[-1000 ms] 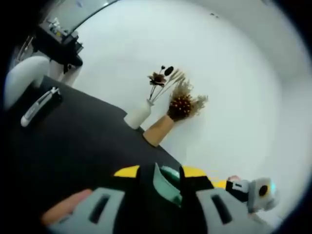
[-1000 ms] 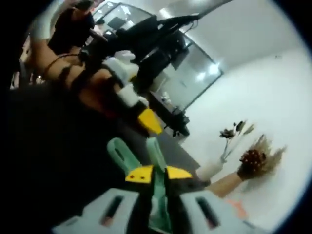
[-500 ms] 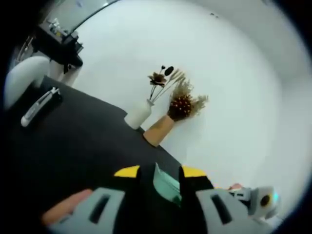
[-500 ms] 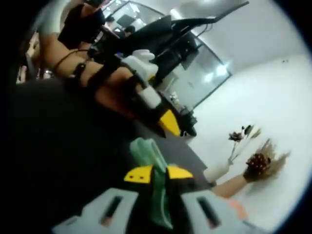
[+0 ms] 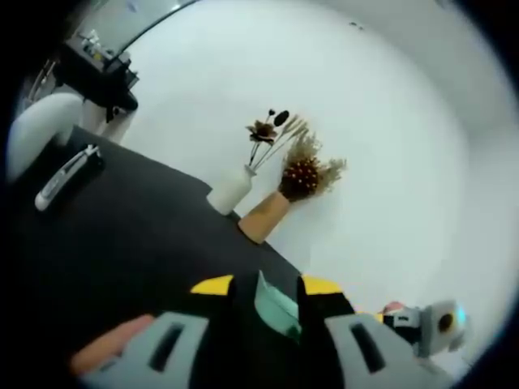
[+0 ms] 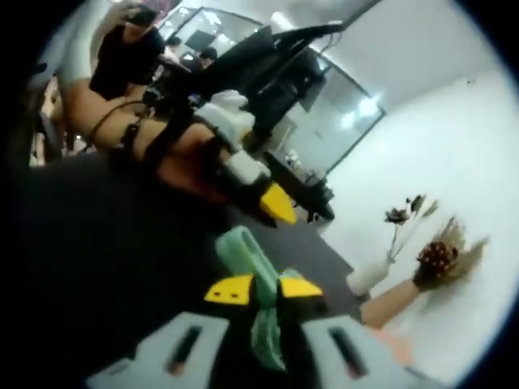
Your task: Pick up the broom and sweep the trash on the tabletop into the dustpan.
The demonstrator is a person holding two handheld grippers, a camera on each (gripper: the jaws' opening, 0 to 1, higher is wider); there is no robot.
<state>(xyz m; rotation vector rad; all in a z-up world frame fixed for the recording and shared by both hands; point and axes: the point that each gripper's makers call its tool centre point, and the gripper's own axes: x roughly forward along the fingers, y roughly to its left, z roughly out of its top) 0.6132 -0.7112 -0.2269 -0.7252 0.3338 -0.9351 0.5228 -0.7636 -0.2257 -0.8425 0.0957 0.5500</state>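
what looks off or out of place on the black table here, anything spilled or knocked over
Nothing stands out. On the black table the white vase with dried flowers stands upright by the wall, and the tan vase beside it leans only as the tilted view does. No spill shows. Each gripper is shut on a green handle.

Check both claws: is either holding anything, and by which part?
Left claw grips a green piece; which part cannot be told. Right claw is shut on a green handle, tool type unclear.
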